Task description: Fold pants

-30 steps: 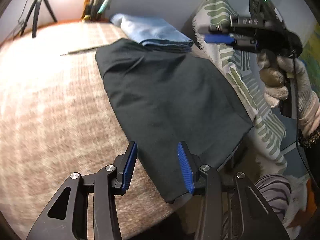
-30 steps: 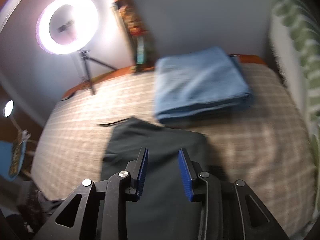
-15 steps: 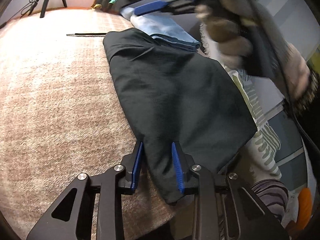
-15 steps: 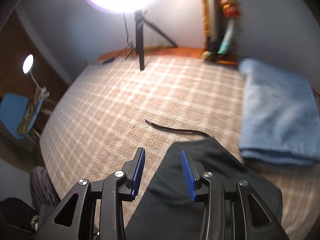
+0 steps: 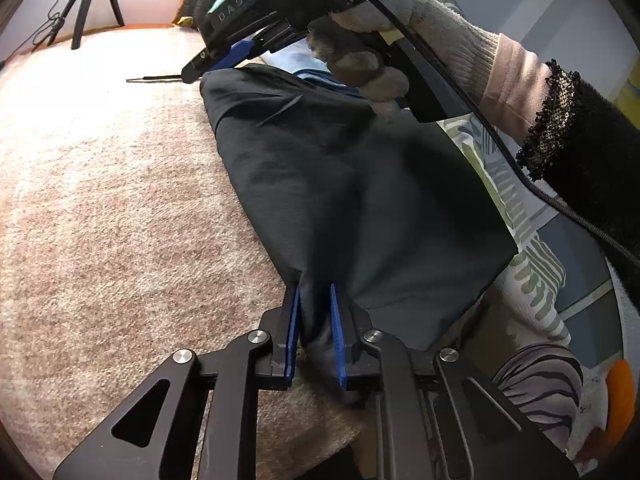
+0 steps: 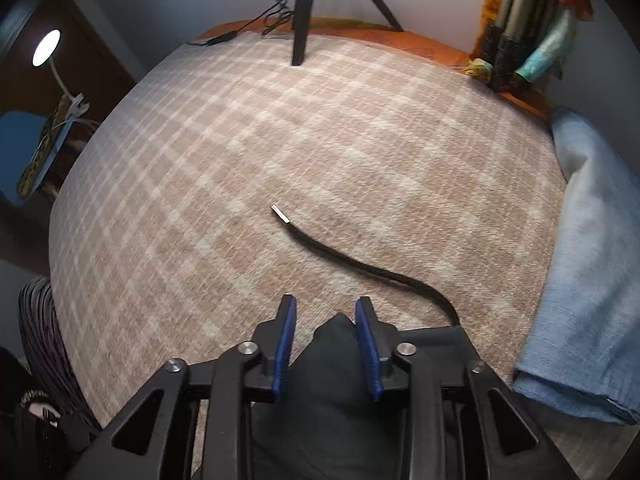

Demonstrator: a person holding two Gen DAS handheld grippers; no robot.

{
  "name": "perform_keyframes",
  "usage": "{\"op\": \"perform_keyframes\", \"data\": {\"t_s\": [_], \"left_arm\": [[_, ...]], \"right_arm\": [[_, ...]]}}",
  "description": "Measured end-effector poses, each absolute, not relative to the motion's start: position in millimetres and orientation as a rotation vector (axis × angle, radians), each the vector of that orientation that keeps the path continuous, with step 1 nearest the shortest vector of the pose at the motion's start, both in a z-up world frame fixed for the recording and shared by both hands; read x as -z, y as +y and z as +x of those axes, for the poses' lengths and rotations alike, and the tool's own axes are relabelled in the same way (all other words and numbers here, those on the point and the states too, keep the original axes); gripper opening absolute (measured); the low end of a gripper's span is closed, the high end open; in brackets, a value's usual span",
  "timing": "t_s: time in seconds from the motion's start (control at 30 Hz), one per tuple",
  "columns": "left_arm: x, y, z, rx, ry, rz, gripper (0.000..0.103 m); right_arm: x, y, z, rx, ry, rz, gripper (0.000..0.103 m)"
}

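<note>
the left wrist view looked close along its fingers down the dark pants [image 5: 360, 200] toward the far wall. the right wrist view looked steeply down over the pants' far end [image 6: 344, 380]. both shared the plaid blanket [image 5: 100, 220], the black cord [image 6: 360, 264] and the folded blue cloth [image 6: 592, 280].

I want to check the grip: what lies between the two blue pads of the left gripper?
A bunched edge of the dark pants lies between the pads of the left gripper, which have just been closing on it; the left wrist view shows this.

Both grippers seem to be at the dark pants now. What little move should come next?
Probably the right gripper should finish closing on the far corner of the dark folded pants, since cloth sits between its open jaws, which have just been closing. The left gripper already pinches the near corner.
</note>
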State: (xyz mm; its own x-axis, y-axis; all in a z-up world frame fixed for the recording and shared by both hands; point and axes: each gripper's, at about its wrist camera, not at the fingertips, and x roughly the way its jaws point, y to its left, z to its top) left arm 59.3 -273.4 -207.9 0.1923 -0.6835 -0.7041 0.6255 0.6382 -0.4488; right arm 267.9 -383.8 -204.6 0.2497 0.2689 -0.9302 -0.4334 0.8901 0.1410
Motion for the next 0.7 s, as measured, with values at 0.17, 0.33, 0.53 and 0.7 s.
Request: {"op": "perform_keyframes", "data": {"t_s": [0.17,0.33,0.53,0.7], "left_arm": [[205.0,-275.7,55.8,0.919,1.005,-0.053,0.007],[195.6,-283.9,41.6,0.93,0.934,0.015,0.006],[198.3,-285.9,43.1,0.918,0.971,0.026,0.007],[191.2,-279.8,42.2,0.907,0.979,0.062,0.009]], "right_arm": [[202.0,-379.9,258.8,-0.442,1.204,-0.242,0.002],[193.2,-380.2,257.5,-0.378,1.158,-0.241,0.0],[203.4,-373.3,259.3,-0.353,1.181,-0.246,0.001],[181.9,-388.8,257.7,-0.309,1.125,-0.141,0.026]]}}
